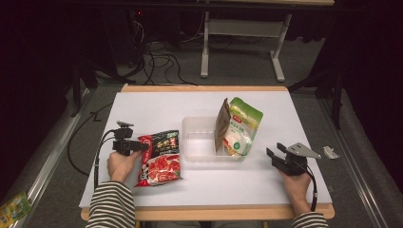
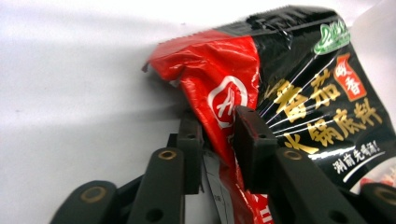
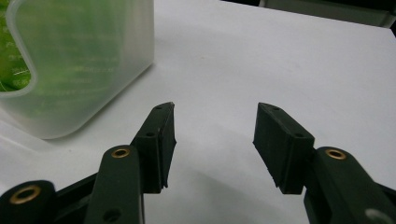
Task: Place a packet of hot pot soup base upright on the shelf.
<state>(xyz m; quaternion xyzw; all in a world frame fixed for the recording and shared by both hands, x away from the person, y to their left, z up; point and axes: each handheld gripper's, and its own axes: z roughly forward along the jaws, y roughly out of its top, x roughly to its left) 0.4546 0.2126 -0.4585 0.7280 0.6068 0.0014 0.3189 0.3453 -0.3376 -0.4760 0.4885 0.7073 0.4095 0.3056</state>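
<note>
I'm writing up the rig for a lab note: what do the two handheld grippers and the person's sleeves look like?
Both grippers are black, with two flat rectangular jaws on linked arms pinned by brass-coloured rivets. The left gripper carries a small black fitting on top and trails a black cable. The right gripper bears a grey three-cornered plate and trails its own black cable. The person's sleeves are striped dark and light.

Count on the table: three packets, one tub, two grippers.

One red-and-black packet (image 1: 160,157) lying flat, one green-and-white pouch (image 1: 242,126) and one brown pouch (image 1: 221,124) both standing in the single clear plastic tub (image 1: 195,142). One left gripper (image 1: 138,146), one right gripper (image 1: 273,151), a hand on each. One white table (image 1: 157,104), and one scrap of paper (image 1: 330,153) off its right edge.
</note>
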